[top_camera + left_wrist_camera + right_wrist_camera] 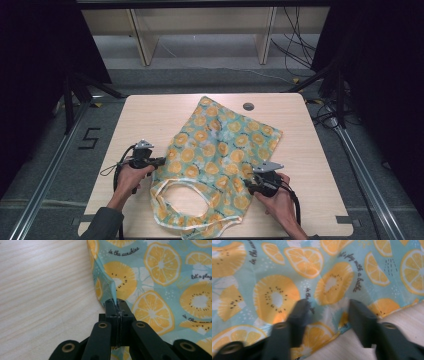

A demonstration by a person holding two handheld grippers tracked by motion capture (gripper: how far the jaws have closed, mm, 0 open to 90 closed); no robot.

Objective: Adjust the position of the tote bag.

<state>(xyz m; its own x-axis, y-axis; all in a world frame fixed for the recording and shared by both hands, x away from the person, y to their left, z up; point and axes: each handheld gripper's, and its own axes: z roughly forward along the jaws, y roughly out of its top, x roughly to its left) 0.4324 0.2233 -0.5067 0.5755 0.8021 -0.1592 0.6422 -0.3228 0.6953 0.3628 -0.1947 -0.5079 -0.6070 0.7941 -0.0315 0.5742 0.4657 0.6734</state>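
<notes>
A light wooden counter (150,112) occupied the frame centre. A grey round cap (248,106) sat near its upper edge. Black cables (295,47) lay at upper right.

A thin turquoise fabric printed with orange citrus slices, kiwi-like rounds with dark seeds, and short lines of dark script (317,272) covers most of the right gripper view. It lies flat, with soft creases running through the middle. Its edge crosses the lower right corner on a slant, and beyond that edge shows the pale wood-grain tabletop (409,315). The right tool (328,312) rises from the bottom with its two black jaws standing apart and slightly blurred. The left jaw sits over the cloth, the right jaw near the cloth's edge. Fabric shows in the gap between them, and the pads are not pressing it.
</notes>
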